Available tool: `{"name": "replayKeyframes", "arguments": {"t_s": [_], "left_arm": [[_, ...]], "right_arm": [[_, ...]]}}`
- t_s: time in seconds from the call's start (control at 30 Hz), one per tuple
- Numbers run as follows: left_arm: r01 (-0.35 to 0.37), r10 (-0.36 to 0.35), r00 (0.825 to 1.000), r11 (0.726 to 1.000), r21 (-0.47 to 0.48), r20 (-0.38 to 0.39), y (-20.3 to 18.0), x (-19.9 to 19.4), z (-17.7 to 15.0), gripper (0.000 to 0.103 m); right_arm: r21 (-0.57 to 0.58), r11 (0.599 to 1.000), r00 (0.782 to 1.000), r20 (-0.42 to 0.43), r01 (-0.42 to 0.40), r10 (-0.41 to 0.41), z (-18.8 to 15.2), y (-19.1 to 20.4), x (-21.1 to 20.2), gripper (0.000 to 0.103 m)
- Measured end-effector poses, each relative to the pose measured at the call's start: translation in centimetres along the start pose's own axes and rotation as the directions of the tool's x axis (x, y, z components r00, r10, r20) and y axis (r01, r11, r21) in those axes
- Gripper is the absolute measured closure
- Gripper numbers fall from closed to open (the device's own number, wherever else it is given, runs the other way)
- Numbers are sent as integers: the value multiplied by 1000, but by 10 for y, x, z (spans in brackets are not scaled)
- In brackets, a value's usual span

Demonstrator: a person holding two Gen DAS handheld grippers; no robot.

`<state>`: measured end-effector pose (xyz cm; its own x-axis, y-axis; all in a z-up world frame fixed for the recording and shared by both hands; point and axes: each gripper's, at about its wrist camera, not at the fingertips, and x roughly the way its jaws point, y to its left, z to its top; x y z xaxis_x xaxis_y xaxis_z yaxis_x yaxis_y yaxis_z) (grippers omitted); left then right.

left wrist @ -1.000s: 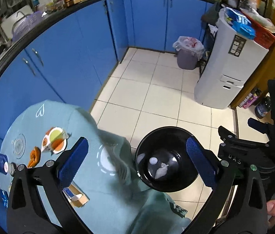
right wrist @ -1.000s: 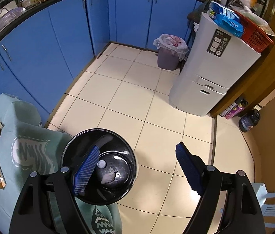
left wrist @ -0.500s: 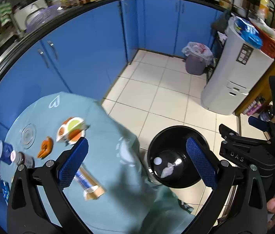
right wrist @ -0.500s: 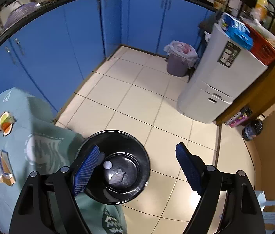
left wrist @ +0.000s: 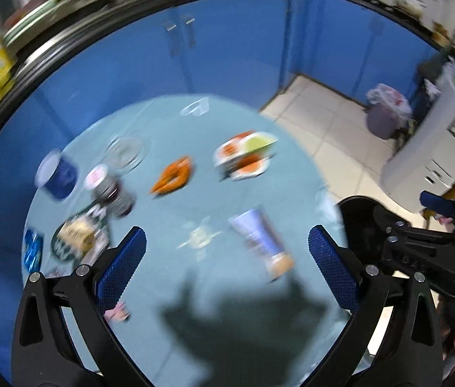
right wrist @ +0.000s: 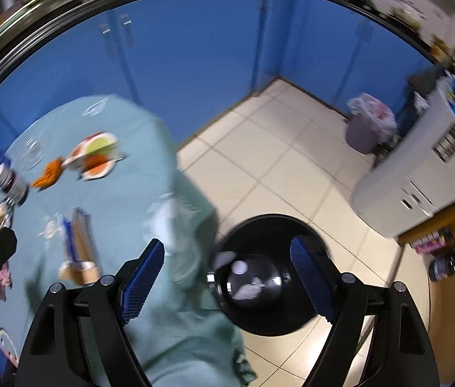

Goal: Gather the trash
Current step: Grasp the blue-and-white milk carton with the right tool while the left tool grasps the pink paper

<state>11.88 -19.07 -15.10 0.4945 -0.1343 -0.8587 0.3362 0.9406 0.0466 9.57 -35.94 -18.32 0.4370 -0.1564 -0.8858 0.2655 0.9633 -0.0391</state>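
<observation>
We hold both tongs spread wide and empty: left tongs (left wrist: 227, 261) above the littered desk (left wrist: 176, 129), right tongs (right wrist: 227, 274) over the black bin (right wrist: 272, 319).

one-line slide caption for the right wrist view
Open right gripper above black bin beside the teal-clothed table.

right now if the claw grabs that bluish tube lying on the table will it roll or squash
The tube lies flat on the tablecloth, so rolling seems unlikely. It looks soft-walled and may squash. Probably light; the blur hides detail.
</observation>
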Motion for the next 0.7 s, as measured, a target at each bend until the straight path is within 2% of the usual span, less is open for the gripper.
{"name": "replayKeyframes", "arguments": {"t_s": [0.27, 0.5, 0.7], "left_arm": [[-61, 51, 996, 988, -143, -72, 67, 6, -39, 4], [-77, 57, 993, 976, -204, -103, 96, 8, -59, 4], [-85, 56, 989, 972, -221, -134, 107, 16, -73, 4]], "right_arm": [[-119, 992, 999, -6, -50, 50, -6, 55, 1, 24], [-180, 981, 997, -37, -76, 71, -12, 90, 6, 24], [-227, 970, 996, -58, -85, 74, -14, 111, 12, 24]]}}
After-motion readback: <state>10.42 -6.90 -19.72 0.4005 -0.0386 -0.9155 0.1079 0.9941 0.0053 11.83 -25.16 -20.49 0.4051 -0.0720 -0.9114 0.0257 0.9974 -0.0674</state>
